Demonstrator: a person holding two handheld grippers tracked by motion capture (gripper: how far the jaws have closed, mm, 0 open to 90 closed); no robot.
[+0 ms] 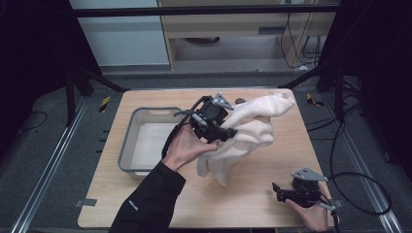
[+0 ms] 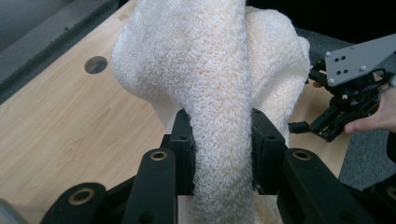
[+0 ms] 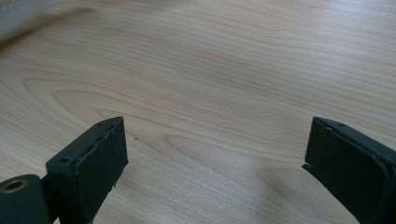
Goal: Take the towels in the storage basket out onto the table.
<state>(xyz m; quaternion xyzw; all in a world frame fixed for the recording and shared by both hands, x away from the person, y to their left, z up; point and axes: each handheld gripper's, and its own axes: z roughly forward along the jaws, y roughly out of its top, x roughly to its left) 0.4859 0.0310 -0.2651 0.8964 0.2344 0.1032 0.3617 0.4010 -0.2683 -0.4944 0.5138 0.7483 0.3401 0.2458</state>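
Towel, cream-white terry cloth [image 1: 245, 131], bunched: a thick fold of it runs up between the jaws of the left gripper [image 2: 223, 154], which are closed tight against both sides of the fold. From that grip one part hangs down in front of the person's left hand [image 1: 187, 145], clear of the table; the rest trails away beyond the gripper and lies on the far right part of the light wooden tabletop [image 1: 252, 194].

Tub, grey plastic, rectangular, shallow [image 1: 127, 141]: stands on the tabletop just to the left of the left gripper, apart from the towel.

Right gripper [image 1: 279, 191]: held low in the person's right hand [image 1: 316, 216] at the near right corner of the tabletop, well apart from the towel and the left gripper. In the right gripper view its jaws stand wide apart with bare wood grain between them; nothing is held.

Hole, small, round [image 2: 95, 64]: in the tabletop, left of the towel in the left gripper view.
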